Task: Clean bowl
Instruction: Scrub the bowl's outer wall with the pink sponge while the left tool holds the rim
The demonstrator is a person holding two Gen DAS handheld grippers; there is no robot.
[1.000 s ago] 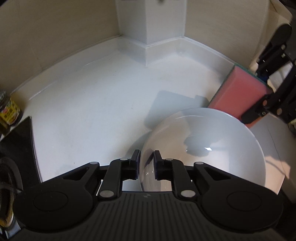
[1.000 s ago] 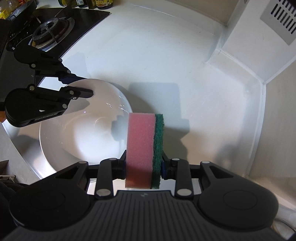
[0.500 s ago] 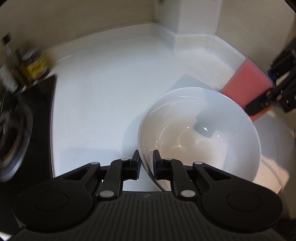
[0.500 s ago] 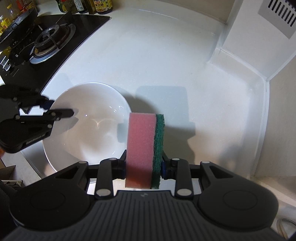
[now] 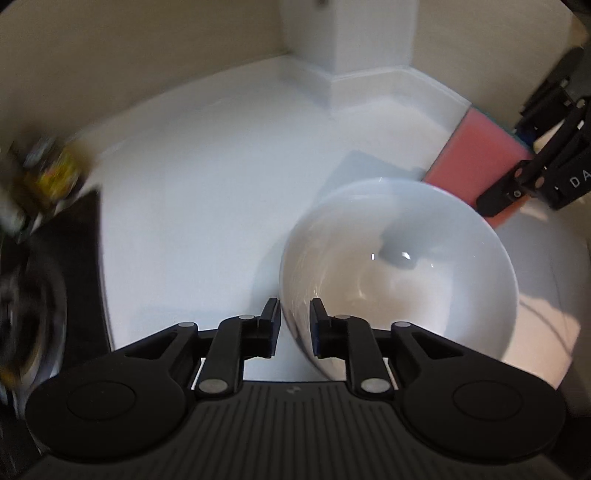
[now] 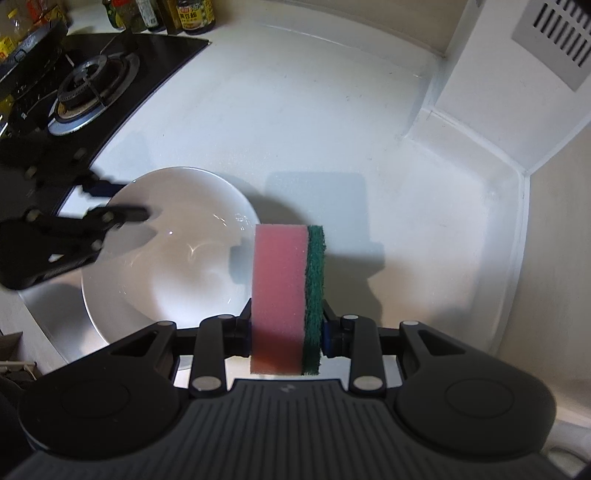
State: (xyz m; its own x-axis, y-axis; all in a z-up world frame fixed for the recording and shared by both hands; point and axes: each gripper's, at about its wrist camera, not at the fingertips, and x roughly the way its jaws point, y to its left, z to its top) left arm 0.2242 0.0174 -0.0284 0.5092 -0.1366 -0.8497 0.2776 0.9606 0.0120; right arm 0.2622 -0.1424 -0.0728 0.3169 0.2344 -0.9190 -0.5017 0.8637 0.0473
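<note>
At the far left the black gas stove (image 6: 85, 81) and the dark sauce bottles (image 6: 184, 16) are standing behind it, away from my work. Next, my left gripper (image 5: 292, 326) is sitting at the near rim of the round white ceramic bowl (image 5: 406, 266). Its jaws have just been opening — the rim is between the two pads, but I am seeing small gaps on both sides, so I am not really pinching it now. The bowl is resting on the white countertop (image 6: 314, 122), slightly tipped as far as I can judge.

To the right, my right gripper (image 6: 286, 334) is clamping tightly the pink sponge with a green scouring layer (image 6: 284, 295), upright, and holding it above the counter just beside the bowl's right edge, not touching it.

The inside of the bowl is looking shiny, but I cannot tell if it is clean. I am judging that the scrubbing is still to do — first a firm hold on the rim, then the sponge into the bowl.
</note>
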